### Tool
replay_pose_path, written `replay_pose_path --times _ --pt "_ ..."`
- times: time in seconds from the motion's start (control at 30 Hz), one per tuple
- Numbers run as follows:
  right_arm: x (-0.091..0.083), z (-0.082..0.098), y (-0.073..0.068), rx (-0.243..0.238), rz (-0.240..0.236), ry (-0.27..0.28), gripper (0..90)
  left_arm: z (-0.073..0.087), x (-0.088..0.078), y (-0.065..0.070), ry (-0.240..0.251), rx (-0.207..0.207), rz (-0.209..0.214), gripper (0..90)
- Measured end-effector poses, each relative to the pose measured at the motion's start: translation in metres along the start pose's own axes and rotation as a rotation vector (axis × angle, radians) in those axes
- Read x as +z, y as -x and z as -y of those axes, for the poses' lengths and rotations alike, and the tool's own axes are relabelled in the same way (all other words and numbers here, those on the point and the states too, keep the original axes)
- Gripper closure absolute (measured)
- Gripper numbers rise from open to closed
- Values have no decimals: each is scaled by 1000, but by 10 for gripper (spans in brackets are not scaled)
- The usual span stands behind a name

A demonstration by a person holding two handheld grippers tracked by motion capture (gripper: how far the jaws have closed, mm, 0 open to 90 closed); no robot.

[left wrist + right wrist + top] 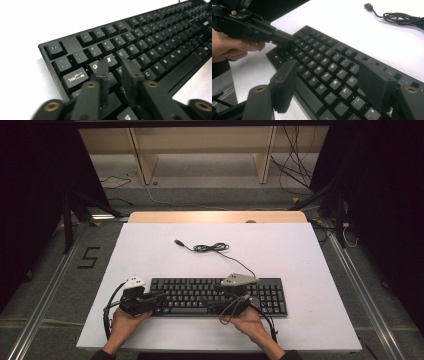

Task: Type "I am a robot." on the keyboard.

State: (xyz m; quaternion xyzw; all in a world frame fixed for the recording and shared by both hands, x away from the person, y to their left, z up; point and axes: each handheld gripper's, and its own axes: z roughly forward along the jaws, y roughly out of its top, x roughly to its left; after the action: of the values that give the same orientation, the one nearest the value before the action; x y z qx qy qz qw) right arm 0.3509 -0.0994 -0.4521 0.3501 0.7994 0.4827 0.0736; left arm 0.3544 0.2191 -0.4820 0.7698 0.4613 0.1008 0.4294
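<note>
Jaws slightly apart over keyboard

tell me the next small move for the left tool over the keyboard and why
Probably lower the left tool a touch onto the keys near the left end of the keyboard. Its jaws stand slightly apart over the Q, W and A area with no key pinched, and the right tool hangs wide open over the right-hand letters.
</note>
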Motion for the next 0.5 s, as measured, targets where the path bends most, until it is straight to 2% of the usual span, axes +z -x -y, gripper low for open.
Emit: replay_pose_path --times 0.07,0.13,0.27,0.5 --pt "0 0 0 -1 1 0 330 0 -2 1 14 -10 6 712" --pt "0 0 0 -3 1 1 329 -1 -7 2 45 -17 14 652" --pt "2 1 -1 -7 1 1 329 -1 -10 4 60 -24 16 538" --pt "6 2 -2 -15 -2 -2 329 -1 -16 8 105 -6 44 406"
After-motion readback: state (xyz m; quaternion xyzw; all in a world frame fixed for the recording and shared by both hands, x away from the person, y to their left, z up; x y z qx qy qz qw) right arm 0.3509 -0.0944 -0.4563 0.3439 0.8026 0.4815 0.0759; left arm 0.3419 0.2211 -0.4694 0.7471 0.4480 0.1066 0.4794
